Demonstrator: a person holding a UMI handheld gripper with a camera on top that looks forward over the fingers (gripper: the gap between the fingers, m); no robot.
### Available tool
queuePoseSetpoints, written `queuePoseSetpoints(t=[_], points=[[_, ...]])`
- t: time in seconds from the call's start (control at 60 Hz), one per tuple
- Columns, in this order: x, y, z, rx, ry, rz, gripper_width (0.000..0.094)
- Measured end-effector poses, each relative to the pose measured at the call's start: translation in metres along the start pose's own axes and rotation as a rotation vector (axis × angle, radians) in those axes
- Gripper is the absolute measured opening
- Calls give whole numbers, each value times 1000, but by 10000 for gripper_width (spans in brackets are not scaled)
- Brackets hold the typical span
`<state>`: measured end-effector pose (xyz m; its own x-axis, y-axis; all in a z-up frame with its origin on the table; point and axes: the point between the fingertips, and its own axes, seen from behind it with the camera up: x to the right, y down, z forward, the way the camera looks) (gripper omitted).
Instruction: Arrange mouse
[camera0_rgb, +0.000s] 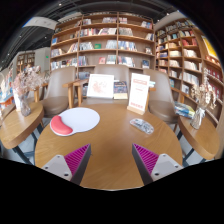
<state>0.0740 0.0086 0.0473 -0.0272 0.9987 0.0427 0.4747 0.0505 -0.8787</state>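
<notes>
A red mouse (62, 126) lies at the left edge of a round white mouse mat (80, 120) on the round wooden table (115, 150), ahead and to the left of my fingers. My gripper (112, 160) is open and empty, held above the near part of the table. Its two pink-padded fingers (76, 160) stand wide apart with bare wood between them.
A small grey flat object (142, 125) lies on the table right of the mat. Display cards (100, 86) and a sign (138, 92) stand at the far side. Chairs (160, 95) ring the table. Bookshelves (105, 42) line the back.
</notes>
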Motion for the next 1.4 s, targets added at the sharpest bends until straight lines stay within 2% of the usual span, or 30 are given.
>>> queuePoseSetpoints(t=[0.217,0.4,0.783,1.217,1.333,1.4], points=[[89,-7,24,-15,118,38,853],[127,-14,52,-25,142,46,854],[141,-5,133,-113,97,70,847],[160,-31,201,-137,105,103,838],[165,-35,208,-132,114,110,730],[166,-36,211,-131,122,109,563]])
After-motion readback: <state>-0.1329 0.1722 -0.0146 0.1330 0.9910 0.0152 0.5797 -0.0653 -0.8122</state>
